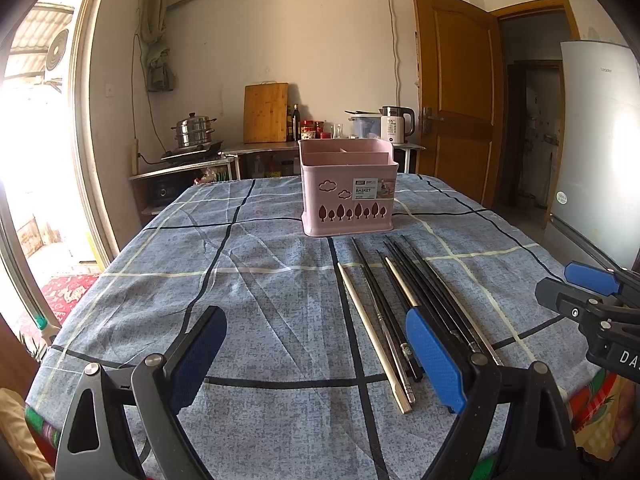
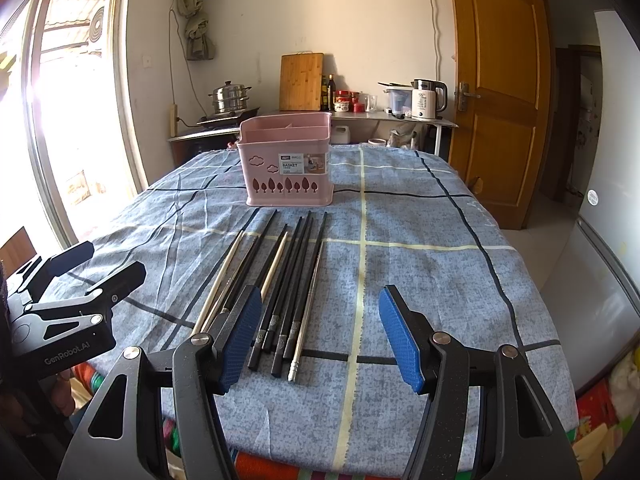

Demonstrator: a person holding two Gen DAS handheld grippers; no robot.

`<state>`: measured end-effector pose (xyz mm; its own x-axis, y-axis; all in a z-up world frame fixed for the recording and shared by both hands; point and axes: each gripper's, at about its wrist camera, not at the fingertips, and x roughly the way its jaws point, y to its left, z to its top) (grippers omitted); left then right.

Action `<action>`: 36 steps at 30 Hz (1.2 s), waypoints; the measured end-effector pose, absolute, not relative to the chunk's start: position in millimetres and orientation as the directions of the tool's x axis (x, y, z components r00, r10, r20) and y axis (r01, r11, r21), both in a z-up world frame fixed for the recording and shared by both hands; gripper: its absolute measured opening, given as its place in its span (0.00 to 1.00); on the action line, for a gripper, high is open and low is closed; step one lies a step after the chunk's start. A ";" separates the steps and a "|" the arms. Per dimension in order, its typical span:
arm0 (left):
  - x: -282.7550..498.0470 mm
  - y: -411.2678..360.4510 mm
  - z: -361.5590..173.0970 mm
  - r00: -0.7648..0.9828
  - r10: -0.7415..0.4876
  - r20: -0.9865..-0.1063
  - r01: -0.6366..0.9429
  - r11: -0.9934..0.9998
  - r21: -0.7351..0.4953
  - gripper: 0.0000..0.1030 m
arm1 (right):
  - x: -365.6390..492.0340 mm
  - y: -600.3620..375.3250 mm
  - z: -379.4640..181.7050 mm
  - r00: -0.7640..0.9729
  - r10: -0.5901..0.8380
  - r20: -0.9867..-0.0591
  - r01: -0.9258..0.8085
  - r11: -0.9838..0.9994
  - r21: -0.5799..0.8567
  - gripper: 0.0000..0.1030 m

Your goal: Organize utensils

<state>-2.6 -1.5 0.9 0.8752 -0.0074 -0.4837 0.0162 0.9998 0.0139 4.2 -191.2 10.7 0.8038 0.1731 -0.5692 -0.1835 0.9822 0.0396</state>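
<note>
Several chopsticks, black, pale wood and metal, lie side by side on the blue checked tablecloth; they also show in the right wrist view. A pink utensil basket with dividers stands upright beyond their far tips, also in the right wrist view. My left gripper is open and empty, low over the cloth, left of the chopsticks' near ends. My right gripper is open and empty, just right of the chopsticks. The right gripper shows at the left view's edge; the left gripper shows in the right view.
The table's near edge lies just under both grippers. Behind the table stands a counter with a steamer pot, a cutting board, bottles and a kettle. A wooden door and a white fridge are at right.
</note>
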 end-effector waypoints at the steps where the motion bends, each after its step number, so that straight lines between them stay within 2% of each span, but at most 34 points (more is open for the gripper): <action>1: -2.4 -1.6 0.9 0.875 -0.008 -0.484 0.017 1.000 0.013 0.89 | 4.2 -191.1 10.5 0.804 0.174 -0.569 -0.184 0.982 0.040 0.60; 36: -5.0 -5.3 3.4 0.873 -0.013 -0.488 0.024 1.000 0.017 0.89 | 4.2 -191.3 10.1 0.802 0.172 -0.572 -0.182 0.982 0.040 0.60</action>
<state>-5.0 -5.3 3.4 0.8729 -0.0129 -0.4877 0.0244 0.9996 0.0173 4.2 -191.3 10.1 0.8022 0.1720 -0.5718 -0.1823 0.9824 0.0398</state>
